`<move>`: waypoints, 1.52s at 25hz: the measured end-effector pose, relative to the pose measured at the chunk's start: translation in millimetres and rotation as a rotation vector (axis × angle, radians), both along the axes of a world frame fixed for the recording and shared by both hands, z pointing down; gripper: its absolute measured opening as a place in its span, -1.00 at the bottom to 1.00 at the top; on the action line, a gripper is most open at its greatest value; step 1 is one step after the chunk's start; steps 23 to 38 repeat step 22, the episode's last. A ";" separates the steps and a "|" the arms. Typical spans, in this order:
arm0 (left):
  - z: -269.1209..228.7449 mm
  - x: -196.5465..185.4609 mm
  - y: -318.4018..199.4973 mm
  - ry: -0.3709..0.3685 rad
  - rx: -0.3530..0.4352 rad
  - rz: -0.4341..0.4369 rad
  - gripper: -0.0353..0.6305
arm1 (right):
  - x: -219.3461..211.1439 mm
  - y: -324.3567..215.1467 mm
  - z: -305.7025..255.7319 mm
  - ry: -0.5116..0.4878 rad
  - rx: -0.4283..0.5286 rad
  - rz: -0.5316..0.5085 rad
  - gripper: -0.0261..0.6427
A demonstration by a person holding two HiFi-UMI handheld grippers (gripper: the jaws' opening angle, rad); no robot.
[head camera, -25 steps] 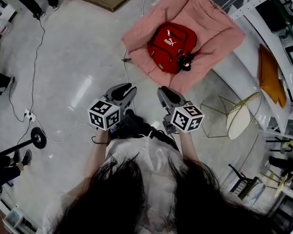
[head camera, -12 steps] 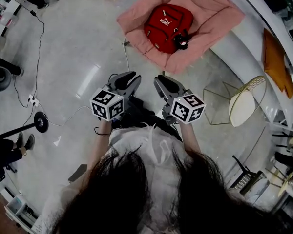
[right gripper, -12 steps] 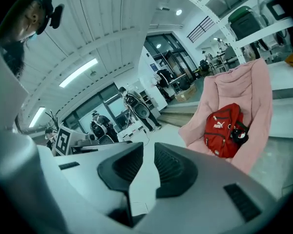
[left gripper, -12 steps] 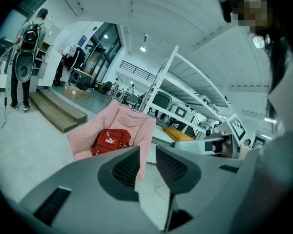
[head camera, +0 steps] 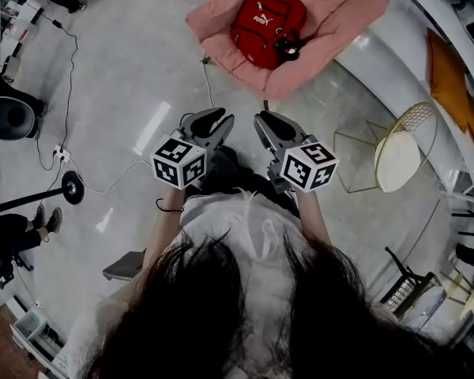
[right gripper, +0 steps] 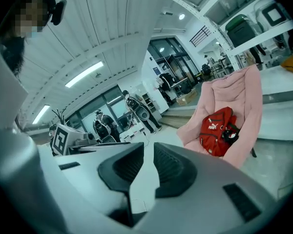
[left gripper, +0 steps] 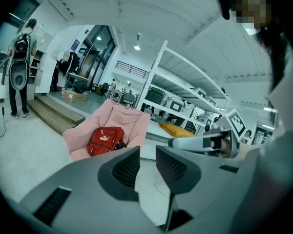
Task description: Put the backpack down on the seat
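Note:
The red backpack (head camera: 265,28) lies on the pink cushioned seat (head camera: 332,10) at the top of the head view, a small black item at its right edge. Neither gripper touches it. My left gripper (head camera: 213,121) and right gripper (head camera: 267,121) are held side by side close to the body, well short of the seat. The left gripper (left gripper: 147,157) shows a gap between its jaws with nothing in it. The right gripper (right gripper: 149,152) has its jaws closing on empty air, a narrow gap still showing. Both gripper views see the backpack (left gripper: 106,139) (right gripper: 217,130) ahead.
A cable (head camera: 205,85) runs over the pale floor toward the seat. A gold wire-frame table (head camera: 395,160) stands at the right, beside a white bench with an orange cushion (head camera: 450,77). A stand's round base (head camera: 67,188) and people's feet sit at the left.
The seat and backpack have slid toward the top of the head view. Both grippers stay empty in front of the body, shifted slightly right.

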State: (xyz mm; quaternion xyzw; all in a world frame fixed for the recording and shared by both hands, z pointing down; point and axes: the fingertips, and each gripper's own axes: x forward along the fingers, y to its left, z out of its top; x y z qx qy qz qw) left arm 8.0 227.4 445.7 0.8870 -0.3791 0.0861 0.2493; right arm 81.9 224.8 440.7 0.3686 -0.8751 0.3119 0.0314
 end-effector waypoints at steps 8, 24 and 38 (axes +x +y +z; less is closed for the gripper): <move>-5.7 15.3 19.9 -0.015 0.021 0.001 -0.56 | 14.6 19.7 -4.0 -0.010 0.021 0.000 -0.70; -6.8 17.8 23.3 -0.032 0.031 -0.004 -0.56 | 22.5 23.6 -7.1 -0.009 0.036 0.008 -0.70; -6.8 17.8 23.3 -0.032 0.031 -0.004 -0.56 | 22.5 23.6 -7.1 -0.009 0.036 0.008 -0.70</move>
